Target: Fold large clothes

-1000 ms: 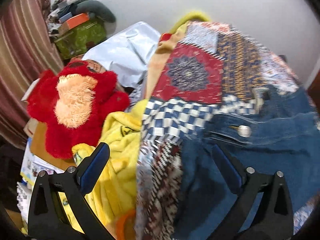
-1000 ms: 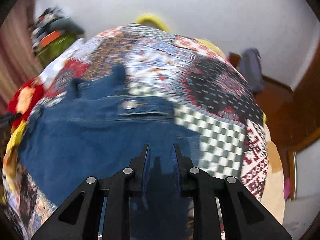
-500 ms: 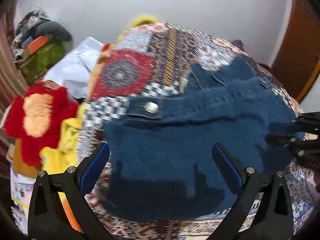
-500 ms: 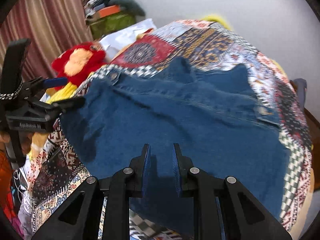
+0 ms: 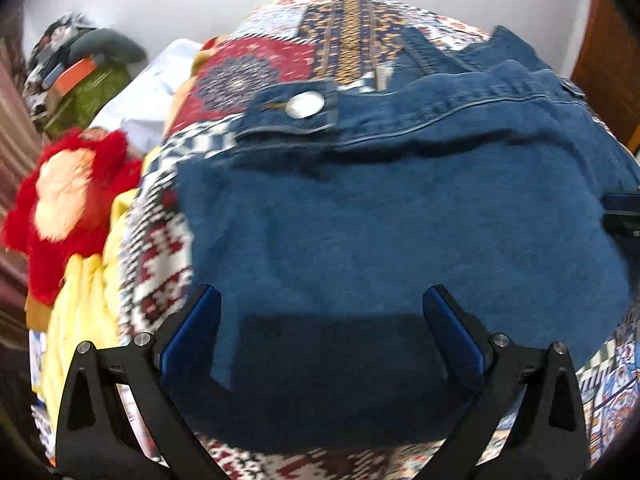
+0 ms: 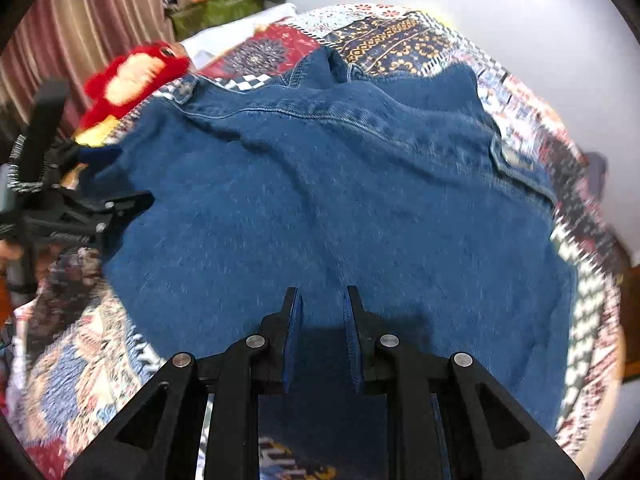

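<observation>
- Right gripper (image 6: 322, 304), nearest: jaws drawn close, with the near hem of the denim jacket (image 6: 340, 200) apparently pinched between the blue pads; blur keeps the contact uncertain.
- Left gripper (image 5: 320, 312): jaws spread wide, released, above the jacket's near left edge; nothing between the pads.
- Denim jacket: spread flat across the patchwork quilt (image 6: 400, 44), collar at the far side, a metal button (image 5: 305, 104) on the far left tab.
- Left of the quilt: a yellow cloth (image 5: 80, 312), then a red plush toy (image 5: 68, 200).
- Far left: a green box (image 6: 216, 12) against the white wall (image 6: 540, 20).
</observation>
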